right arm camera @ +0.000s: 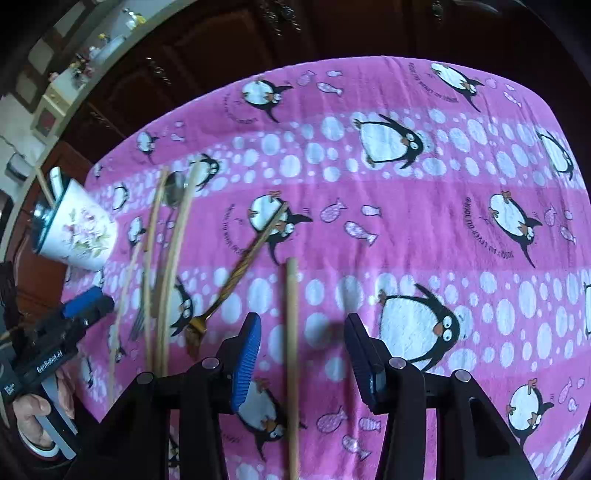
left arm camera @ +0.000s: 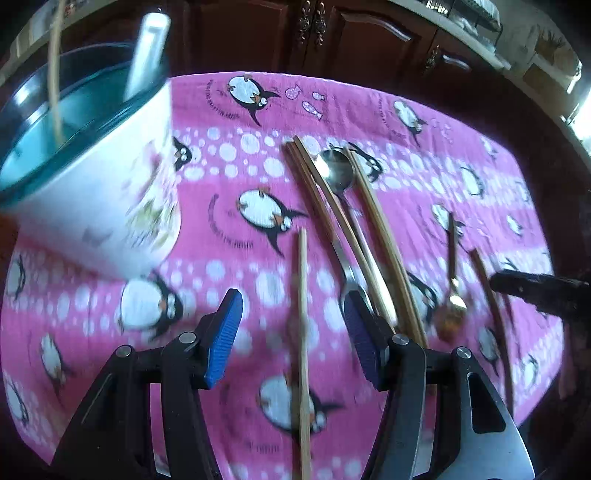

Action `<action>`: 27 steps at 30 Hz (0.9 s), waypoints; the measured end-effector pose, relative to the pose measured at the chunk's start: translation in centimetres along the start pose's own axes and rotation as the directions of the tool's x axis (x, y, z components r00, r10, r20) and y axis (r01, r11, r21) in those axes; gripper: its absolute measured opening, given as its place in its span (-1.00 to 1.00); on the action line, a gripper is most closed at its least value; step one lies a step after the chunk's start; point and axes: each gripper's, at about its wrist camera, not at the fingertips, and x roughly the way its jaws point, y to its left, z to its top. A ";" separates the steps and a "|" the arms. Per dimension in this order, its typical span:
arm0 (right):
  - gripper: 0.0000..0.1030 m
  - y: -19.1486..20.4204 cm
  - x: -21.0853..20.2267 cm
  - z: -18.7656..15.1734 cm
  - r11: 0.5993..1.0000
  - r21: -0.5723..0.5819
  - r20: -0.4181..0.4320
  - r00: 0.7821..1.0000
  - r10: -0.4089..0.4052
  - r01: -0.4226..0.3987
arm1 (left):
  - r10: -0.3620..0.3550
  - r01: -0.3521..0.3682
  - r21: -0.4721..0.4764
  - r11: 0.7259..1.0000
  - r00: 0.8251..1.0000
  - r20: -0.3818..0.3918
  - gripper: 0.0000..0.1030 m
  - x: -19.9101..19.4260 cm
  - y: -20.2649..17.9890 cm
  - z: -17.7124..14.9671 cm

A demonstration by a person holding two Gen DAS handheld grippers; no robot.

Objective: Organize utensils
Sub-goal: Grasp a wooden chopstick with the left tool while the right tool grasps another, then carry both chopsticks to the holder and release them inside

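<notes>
My left gripper [left arm camera: 293, 325] is open above a lone wooden chopstick [left arm camera: 303, 350] that lies between its blue pads on the pink penguin cloth [left arm camera: 229, 236]. A white floral cup [left arm camera: 99, 192] at the left holds a chopstick and a white utensil. Several chopsticks [left arm camera: 369, 236], a steel spoon [left arm camera: 336, 170] and a small gold spoon [left arm camera: 454, 291] lie to the right. My right gripper [right arm camera: 301, 350] is open over another chopstick [right arm camera: 292, 350]. The cup [right arm camera: 79, 232] and the left gripper [right arm camera: 85, 306] show at the right wrist view's left.
Dark wooden cabinet doors [left arm camera: 332, 33] stand behind the cloth. A gold fork with a patterned handle [right arm camera: 236, 273] lies diagonally near the chopsticks [right arm camera: 173, 258]. The cloth's right half [right arm camera: 443, 221] carries only its penguin print.
</notes>
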 end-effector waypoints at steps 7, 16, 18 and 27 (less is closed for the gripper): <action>-0.53 1.4 1.3 1.0 0.998 -0.052 -0.007 1.000 -0.023 0.023 | 0.019 -0.018 0.020 1.000 0.999 -0.047 -0.14 2.7 -0.5 1.7; -0.87 2.5 0.1 2.1 0.996 -0.092 0.013 1.000 -0.004 0.005 | -0.036 0.036 0.048 0.998 0.999 -0.015 -0.92 0.3 -0.4 1.5; -0.87 3.0 -1.8 2.2 0.995 -0.098 0.047 0.998 0.037 -0.032 | -0.063 0.062 0.038 0.997 0.998 0.018 -0.92 -1.7 0.2 1.5; -0.87 7.0 -9.5 2.3 0.973 -0.196 0.174 0.972 0.159 -0.124 | -0.119 0.119 0.008 0.993 0.979 0.165 -0.92 -10.8 2.6 0.9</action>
